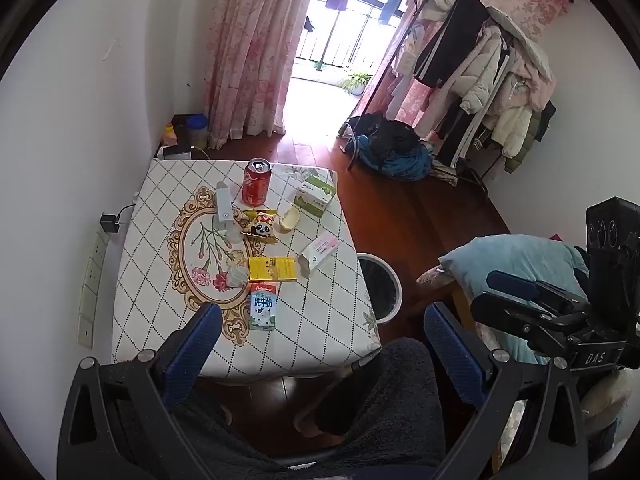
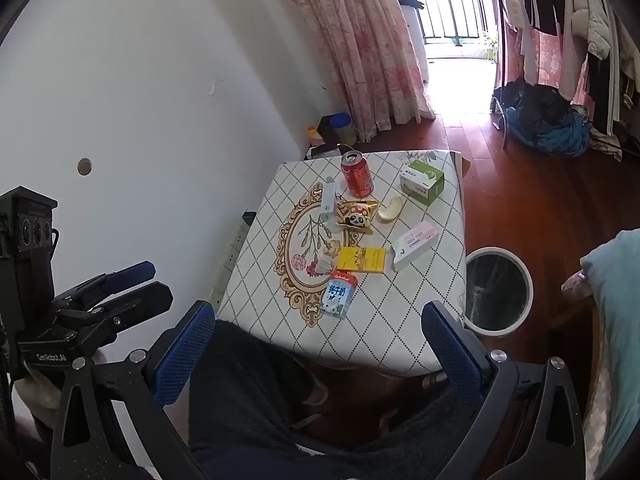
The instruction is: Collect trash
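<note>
A small table (image 1: pixel 160 280) (image 2: pixel 400 320) holds trash: a red cola can (image 1: pixel 256 182) (image 2: pixel 357 174), a green-white box (image 1: pixel 315 195) (image 2: pixel 422 182), a panda snack wrapper (image 1: pixel 261 227) (image 2: pixel 357 217), a peel (image 1: pixel 289 219) (image 2: pixel 391 208), a pink-white box (image 1: pixel 318 251) (image 2: pixel 414 245), a yellow box (image 1: pixel 272 269) (image 2: pixel 361 260) and a blue milk carton (image 1: pixel 263 307) (image 2: pixel 338 294). A white round bin (image 1: pixel 382 286) (image 2: pixel 498 291) stands on the floor right of the table. My left gripper (image 1: pixel 320 344) and right gripper (image 2: pixel 320 344) are open and empty, held back from the table's near edge, above my lap.
A white wall with a power strip (image 1: pixel 94 276) runs along the table's left. A light blue cushion (image 1: pixel 520 264) lies to the right. Wooden floor, a pile of bags (image 1: pixel 392 148) and a clothes rack (image 1: pixel 488 80) lie beyond. Jars (image 1: pixel 196 130) stand behind the table.
</note>
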The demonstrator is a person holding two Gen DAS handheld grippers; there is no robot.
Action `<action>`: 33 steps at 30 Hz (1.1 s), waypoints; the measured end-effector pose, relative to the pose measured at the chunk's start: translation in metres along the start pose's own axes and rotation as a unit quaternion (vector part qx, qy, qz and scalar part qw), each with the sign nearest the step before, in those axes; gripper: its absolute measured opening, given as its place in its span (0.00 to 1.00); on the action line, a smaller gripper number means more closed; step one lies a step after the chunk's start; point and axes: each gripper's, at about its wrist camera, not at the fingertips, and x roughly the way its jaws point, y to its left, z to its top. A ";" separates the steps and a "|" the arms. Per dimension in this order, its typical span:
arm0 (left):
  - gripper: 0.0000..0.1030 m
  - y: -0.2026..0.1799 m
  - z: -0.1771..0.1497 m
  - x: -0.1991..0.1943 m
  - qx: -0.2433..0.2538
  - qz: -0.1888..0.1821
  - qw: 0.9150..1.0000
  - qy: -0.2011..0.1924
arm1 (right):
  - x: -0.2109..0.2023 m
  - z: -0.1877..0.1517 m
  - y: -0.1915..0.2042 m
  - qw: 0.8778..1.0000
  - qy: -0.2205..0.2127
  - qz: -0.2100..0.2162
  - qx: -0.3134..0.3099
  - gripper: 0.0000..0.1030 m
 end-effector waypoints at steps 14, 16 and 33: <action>1.00 -0.006 0.004 -0.004 -0.004 0.001 1.000 -0.004 | 0.004 0.002 0.003 1.000 0.001 0.004 -0.003 1.00; 1.00 -0.005 0.002 -0.004 -0.004 -0.001 1.000 -0.005 | 0.003 0.001 0.003 1.000 0.001 0.005 -0.003 1.00; 1.00 -0.013 0.004 -0.004 0.007 -0.016 1.000 -0.007 | -0.004 -0.001 0.000 1.000 -0.009 0.000 -0.001 1.00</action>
